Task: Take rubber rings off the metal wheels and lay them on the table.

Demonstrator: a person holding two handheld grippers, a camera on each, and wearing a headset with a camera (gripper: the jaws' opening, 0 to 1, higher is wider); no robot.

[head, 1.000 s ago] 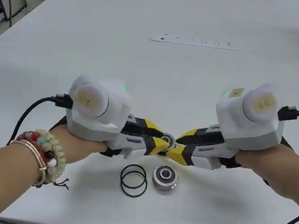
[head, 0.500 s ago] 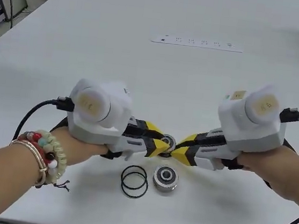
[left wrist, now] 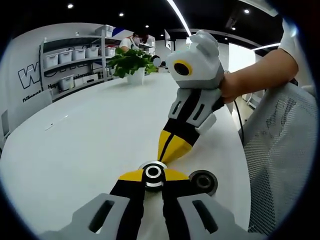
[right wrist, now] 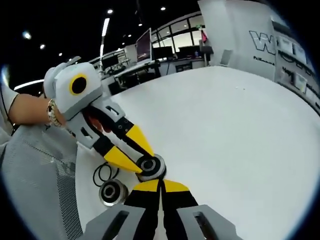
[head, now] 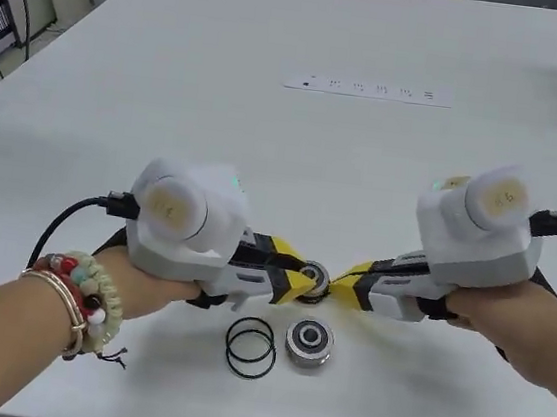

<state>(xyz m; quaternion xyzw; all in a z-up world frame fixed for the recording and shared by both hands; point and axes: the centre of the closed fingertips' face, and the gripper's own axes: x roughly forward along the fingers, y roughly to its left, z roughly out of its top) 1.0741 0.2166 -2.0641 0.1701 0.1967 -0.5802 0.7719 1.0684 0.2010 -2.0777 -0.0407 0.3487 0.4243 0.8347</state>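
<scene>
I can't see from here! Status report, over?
Left tool shut on wheel. Right tool shut at its rim. Two rings, spare wheel on table below.

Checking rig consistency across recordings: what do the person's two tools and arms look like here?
The left tool and right tool both have pale grey-white housings with a round cream disc, black jaws tipped in yellow, and a black cable at the rear. The left wrist wears beaded bracelets and a thin bangle. The left gripper view shows a short white sleeve on the right arm.
</scene>
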